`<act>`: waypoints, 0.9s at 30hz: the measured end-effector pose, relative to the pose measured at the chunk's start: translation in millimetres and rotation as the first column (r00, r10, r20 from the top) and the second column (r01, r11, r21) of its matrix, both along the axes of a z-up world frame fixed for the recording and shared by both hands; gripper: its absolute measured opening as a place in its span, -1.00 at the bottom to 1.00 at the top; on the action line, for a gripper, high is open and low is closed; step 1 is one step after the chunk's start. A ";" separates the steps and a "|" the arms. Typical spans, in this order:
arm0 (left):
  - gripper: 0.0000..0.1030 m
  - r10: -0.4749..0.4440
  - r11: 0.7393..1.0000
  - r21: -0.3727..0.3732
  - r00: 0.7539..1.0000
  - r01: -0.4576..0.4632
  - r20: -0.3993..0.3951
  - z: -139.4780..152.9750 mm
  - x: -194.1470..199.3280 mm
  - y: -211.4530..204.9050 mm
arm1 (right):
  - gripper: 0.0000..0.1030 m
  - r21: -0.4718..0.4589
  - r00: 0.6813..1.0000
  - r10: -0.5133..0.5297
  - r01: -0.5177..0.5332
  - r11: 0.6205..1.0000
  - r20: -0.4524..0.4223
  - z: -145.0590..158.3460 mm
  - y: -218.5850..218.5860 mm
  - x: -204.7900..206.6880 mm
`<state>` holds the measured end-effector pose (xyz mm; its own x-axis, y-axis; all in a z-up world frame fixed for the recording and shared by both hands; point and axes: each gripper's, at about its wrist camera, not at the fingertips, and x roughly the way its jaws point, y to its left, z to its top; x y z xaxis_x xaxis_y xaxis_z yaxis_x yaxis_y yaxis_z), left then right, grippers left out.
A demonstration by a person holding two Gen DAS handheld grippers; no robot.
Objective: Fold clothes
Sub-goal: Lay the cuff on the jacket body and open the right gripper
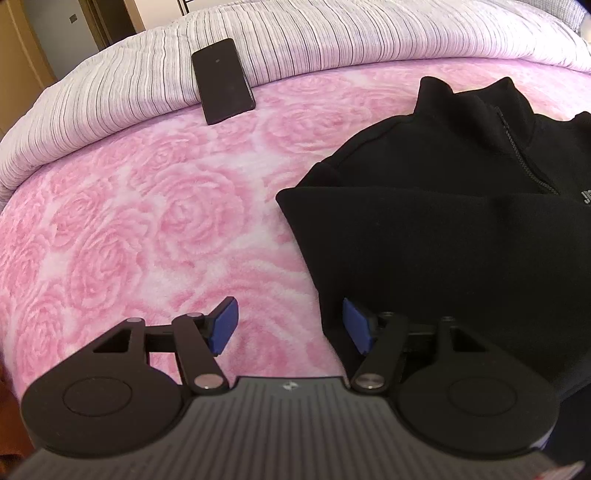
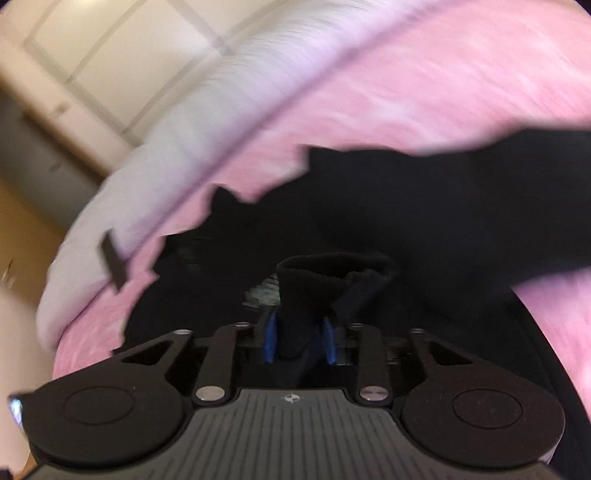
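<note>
Black fleece pinched in the right tongs [image 2: 301,339], blue pads closed on a ribbed cuff [image 2: 334,267] that stands up between them; right-wrist view smeared with motion blur, detail beyond the cuff hard to read. Left tongs [image 1: 290,326] spread wide and empty, hovering low at the near left edge of the black zip-neck pullover [image 1: 461,206], one blue pad over pink blanket, the other over dark cloth. Pullover spread on the pink rose-patterned blanket [image 1: 155,206] of the bed, a fold of fabric laid across the chest, collar [image 1: 469,92] and zipper [image 1: 517,147] pointing away toward the far side. Farther off, a dark phone [image 1: 223,81] propped where blanket meets the striped duvet [image 1: 332,33].

Judged mid-fold, with a sleeve probably being carried over the body, though how many folds are in place cannot be told. Risks from here: cuff slipping out of the pads, since only a narrow bunch of knit is caught; fleece dragging on the plush blanket and pulling the laid fold askew, with nothing pinning the near edge; a quick swing flinging the sleeve crooked.
</note>
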<state>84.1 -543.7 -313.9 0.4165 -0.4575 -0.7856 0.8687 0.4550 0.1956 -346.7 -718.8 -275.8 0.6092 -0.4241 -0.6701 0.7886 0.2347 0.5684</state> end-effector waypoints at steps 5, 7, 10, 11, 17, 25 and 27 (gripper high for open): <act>0.11 -0.012 1.000 -0.013 0.998 0.013 0.060 19.6 -17.2 12.3 | -0.16 0.015 0.992 -0.107 0.109 0.994 -0.072 -3.3 15.7 -24.0; 0.11 -0.053 0.998 -0.028 0.993 0.056 0.103 29.3 -33.6 17.4 | -0.16 -0.027 0.987 -0.127 0.125 0.992 -0.101 6.2 23.7 -26.7; 0.12 -0.178 0.983 -0.008 0.974 0.181 0.137 31.8 -65.6 19.4 | -0.16 -0.120 0.987 -0.092 0.076 0.990 -0.132 23.5 36.5 -17.1; 0.12 -0.224 0.974 0.007 0.964 0.226 0.141 29.8 -75.9 18.7 | -0.16 -0.154 0.989 -0.049 0.028 0.988 -0.137 28.2 39.7 -9.5; 0.12 -0.322 0.944 0.122 0.938 0.308 0.128 -2.4 -93.3 14.4 | -0.27 -0.070 0.966 0.144 -0.163 0.984 -0.214 -6.2 23.8 30.5; 0.12 -0.309 0.950 0.063 0.946 0.304 0.095 32.7 -98.4 24.8 | -0.20 0.030 0.987 -0.014 0.019 0.999 -0.161 -2.2 26.7 -10.6; 0.12 -0.315 0.949 0.045 0.946 0.312 0.079 42.5 -103.6 26.3 | -0.19 0.012 0.987 -0.074 0.077 0.997 -0.141 18.1 35.3 -30.6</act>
<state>-19.5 -517.4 -271.4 0.3212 -0.5515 -0.7698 0.9463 0.1552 0.2837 -377.3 -683.5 -257.7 0.4750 -0.4533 -0.7543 0.8761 0.1627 0.4539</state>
